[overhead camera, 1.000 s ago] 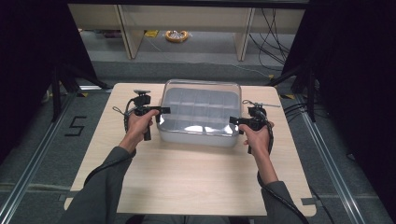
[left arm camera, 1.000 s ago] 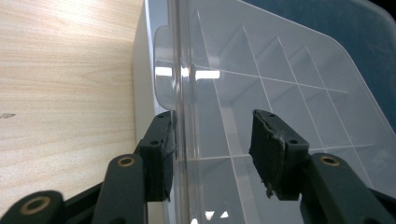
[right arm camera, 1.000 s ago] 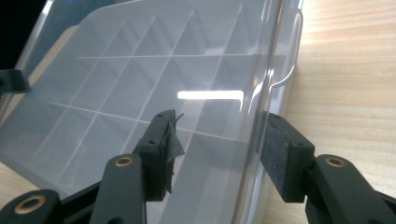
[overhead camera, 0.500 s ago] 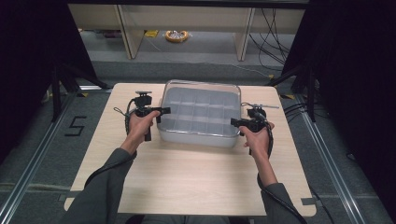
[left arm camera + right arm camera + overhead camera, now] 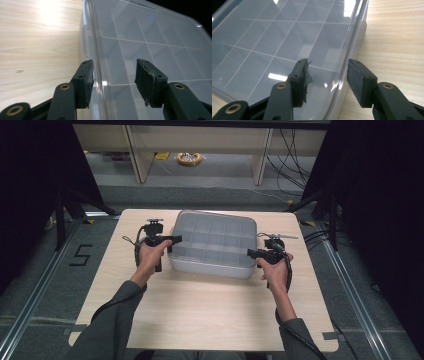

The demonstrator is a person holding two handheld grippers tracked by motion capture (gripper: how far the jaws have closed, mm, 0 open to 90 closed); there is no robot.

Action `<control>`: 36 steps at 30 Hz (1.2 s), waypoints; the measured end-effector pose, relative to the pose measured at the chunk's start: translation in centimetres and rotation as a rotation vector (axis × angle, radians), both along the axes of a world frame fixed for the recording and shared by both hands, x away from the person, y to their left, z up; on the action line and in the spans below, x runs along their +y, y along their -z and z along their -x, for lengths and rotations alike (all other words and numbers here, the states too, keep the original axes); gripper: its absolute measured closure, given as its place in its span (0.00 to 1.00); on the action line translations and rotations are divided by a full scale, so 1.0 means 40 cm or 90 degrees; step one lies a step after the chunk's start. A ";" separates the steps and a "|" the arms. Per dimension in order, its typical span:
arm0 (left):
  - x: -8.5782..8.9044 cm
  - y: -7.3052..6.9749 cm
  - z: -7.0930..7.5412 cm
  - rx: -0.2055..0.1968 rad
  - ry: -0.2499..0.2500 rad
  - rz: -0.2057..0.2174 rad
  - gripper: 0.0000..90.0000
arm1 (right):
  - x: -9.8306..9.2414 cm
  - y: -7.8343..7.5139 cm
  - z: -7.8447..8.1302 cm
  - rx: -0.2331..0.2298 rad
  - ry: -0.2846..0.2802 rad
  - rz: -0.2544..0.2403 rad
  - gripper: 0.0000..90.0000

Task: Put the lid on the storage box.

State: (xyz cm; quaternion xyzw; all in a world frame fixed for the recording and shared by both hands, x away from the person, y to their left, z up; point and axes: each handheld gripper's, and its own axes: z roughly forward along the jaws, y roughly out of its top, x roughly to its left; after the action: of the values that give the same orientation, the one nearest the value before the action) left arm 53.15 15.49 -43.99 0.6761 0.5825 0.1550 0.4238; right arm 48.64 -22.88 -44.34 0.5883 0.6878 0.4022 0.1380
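We see the clear compartment box (image 5: 212, 245) lying on the wooden surface (image 5: 200, 305). Our left gripper (image 5: 113, 77), its fingers just spreading, straddles the box's left rim ungripped; the right gripper (image 5: 327, 75), fingers narrowing, brackets the right rim without pressing.

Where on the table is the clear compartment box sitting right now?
In the high view, the clear compartment box sits on the far middle of the wooden table, between the left gripper and the right gripper.

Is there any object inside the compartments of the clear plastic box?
No, the high view shows the clear plastic box with only bare dividers, and every compartment looks empty.
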 end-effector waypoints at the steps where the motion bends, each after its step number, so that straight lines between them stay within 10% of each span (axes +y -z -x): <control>1: 0.003 0.000 0.001 0.007 0.011 0.014 0.52 | -0.004 0.005 0.000 -0.010 -0.009 0.003 0.59; 10: 0.026 0.016 -0.007 0.044 0.016 0.021 0.56 | -0.005 0.005 0.001 0.002 -0.004 -0.021 0.59; 14: 0.034 0.029 -0.009 0.053 0.021 0.066 0.58 | -0.004 0.005 0.001 0.001 -0.002 -0.023 0.59; 24: 0.030 0.024 0.011 0.063 0.036 0.053 0.60 | 0.004 -0.004 -0.005 0.035 0.029 -0.043 0.60; 25: 0.030 0.024 0.013 0.066 0.032 0.058 0.60 | -0.011 0.006 -0.016 -0.004 -0.003 -0.010 0.60; 30: 0.031 0.024 0.020 0.067 0.041 0.057 0.60 | -0.004 -0.003 -0.018 0.028 0.023 -0.032 0.60; 36: 0.031 0.023 0.027 0.074 0.041 0.061 0.56 | -0.013 0.001 -0.026 0.002 0.008 -0.013 0.58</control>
State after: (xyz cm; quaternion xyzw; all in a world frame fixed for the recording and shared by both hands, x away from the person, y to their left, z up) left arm 52.05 16.72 -44.92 0.6812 0.5910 0.0738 0.4258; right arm 49.69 -23.41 -44.40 0.5947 0.6801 0.4075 0.1335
